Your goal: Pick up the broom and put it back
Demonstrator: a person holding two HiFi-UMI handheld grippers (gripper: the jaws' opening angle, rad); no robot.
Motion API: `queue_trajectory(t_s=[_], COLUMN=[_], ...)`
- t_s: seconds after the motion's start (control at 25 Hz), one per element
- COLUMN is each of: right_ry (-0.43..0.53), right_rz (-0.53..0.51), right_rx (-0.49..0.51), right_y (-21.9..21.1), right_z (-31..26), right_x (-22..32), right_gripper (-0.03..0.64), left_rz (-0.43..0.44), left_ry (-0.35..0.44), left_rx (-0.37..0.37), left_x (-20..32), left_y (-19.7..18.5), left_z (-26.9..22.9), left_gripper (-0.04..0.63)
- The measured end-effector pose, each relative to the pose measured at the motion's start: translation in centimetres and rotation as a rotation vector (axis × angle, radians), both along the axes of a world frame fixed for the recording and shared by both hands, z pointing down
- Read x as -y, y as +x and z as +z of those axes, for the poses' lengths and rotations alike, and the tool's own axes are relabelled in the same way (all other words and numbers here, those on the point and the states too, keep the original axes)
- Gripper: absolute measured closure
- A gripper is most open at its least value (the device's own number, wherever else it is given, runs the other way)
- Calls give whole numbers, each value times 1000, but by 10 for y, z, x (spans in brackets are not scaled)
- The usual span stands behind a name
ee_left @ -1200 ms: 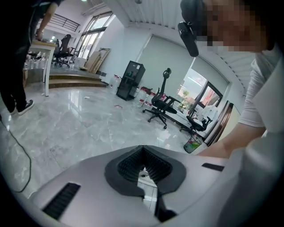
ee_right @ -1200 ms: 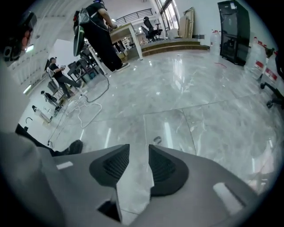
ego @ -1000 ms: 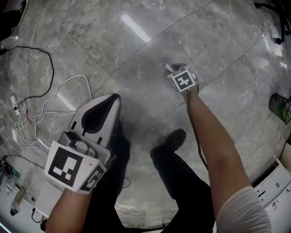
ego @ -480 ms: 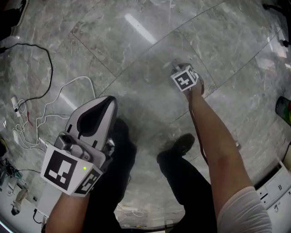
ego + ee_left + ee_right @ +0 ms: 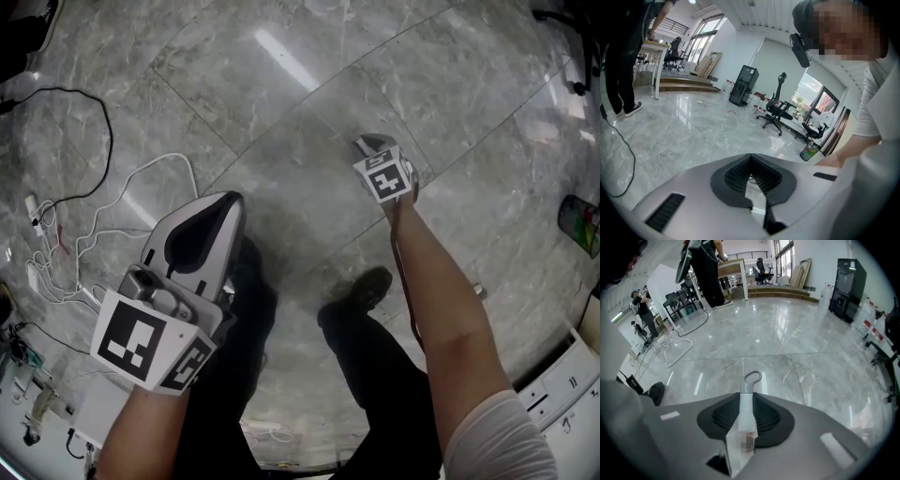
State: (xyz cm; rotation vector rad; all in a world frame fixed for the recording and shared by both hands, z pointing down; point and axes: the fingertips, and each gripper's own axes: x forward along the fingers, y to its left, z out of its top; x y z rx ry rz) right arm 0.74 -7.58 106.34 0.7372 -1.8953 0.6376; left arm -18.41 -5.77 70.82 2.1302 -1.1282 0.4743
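Observation:
The broom shows only as its pale grey handle (image 5: 746,416), whose end has a hanging loop (image 5: 752,377). In the right gripper view the handle runs up between the black pads of my right gripper (image 5: 749,397). The jaws are closing and the pads lie against both of its sides. From the head view my right gripper (image 5: 371,147) points steeply down at the floor, with the grey handle tip (image 5: 365,142) poking out beyond its marker cube. My left gripper (image 5: 228,204) hangs at lower left. Its pads (image 5: 761,176) meet at the tip and hold nothing (image 5: 750,157).
White and black cables (image 5: 103,211) trail over the marble floor at left. A green bin (image 5: 580,223) stands at the right edge and a white appliance (image 5: 562,389) at lower right. The person's shoe (image 5: 364,286) is below the right gripper. Office chairs (image 5: 776,108) stand further off.
The right gripper's cube has shifted slightly right and tilted, staying over the handle tip. The left gripper has drifted a little across the floor.

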Motion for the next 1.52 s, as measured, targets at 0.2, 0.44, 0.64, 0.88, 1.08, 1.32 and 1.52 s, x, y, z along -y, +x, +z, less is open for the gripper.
queue_trajectory(t_s=[0.2, 0.44, 0.64, 0.88, 1.08, 1.32, 1.52], right_ry=[120, 239, 345, 474, 593, 694, 747], right_rz=[0, 19, 49, 91, 131, 209, 227], right_rx=[81, 164, 221, 301, 359, 443, 506], right_y=[14, 41, 63, 87, 104, 110, 94], right_z=[-121, -276, -400, -551, -653, -751, -819], right_x=[-14, -44, -65, -88, -98, -107, -104], right_gripper=[531, 531, 531, 531, 531, 531, 531], left_rz=[20, 57, 87, 142, 182, 194, 200], left_ry=[41, 60, 79, 117, 178, 240, 302], left_rx=[-26, -31, -26, -25, -18, -21, -27], left_x=[1, -12, -24, -44, -48, -64, -76], left_y=[27, 57, 80, 114, 136, 154, 159], left_z=[-75, -171, -250, -344, -411, -482, -540], left_gripper=[591, 591, 591, 591, 591, 591, 592])
